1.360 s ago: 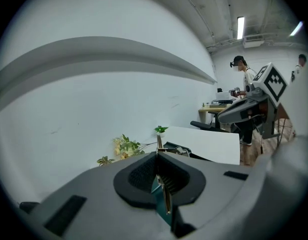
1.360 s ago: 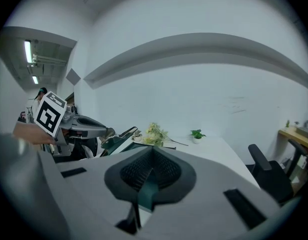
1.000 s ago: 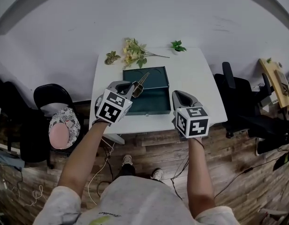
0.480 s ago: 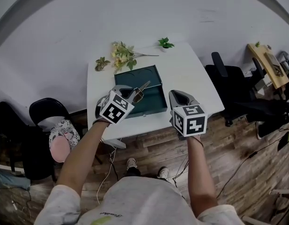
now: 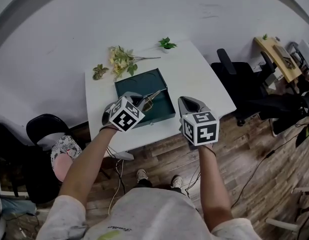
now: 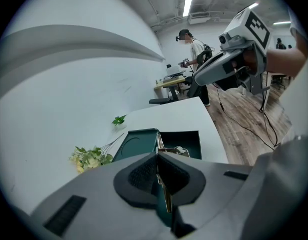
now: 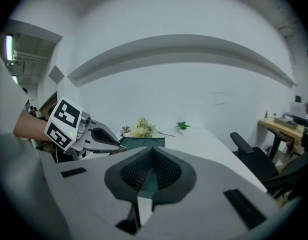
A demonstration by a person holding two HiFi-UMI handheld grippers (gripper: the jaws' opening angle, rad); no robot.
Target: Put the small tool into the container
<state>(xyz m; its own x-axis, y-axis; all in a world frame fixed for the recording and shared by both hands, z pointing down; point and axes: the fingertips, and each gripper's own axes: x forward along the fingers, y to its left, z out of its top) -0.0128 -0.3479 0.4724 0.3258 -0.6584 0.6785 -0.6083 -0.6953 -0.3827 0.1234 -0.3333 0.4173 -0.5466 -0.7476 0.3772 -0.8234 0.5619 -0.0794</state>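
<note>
Two grippers hang over the front of the white table (image 5: pixel 199 79). Our left gripper (image 5: pixel 142 102) is squeezed tight on the small tool (image 5: pixel 152 97), a thin shiny metal thing that pokes out past its tips. The tool is up in the air, right above the green container (image 5: pixel 138 82), which lies open with its lid folded back flat. Our right gripper (image 5: pixel 187 105) is pressed closed with nothing in it. It is near the container's right side and not touching it.

We think the job now is to put the tool down inside. To do it well, we should lower the left gripper slowly until the tool is low in the deep half, not over the lid. Then we let go gently, so the tool does not bounce out. The flowers (image 5: pixel 120 60) and the little plant (image 5: pixel 166 43) are far back, out of our way.
</note>
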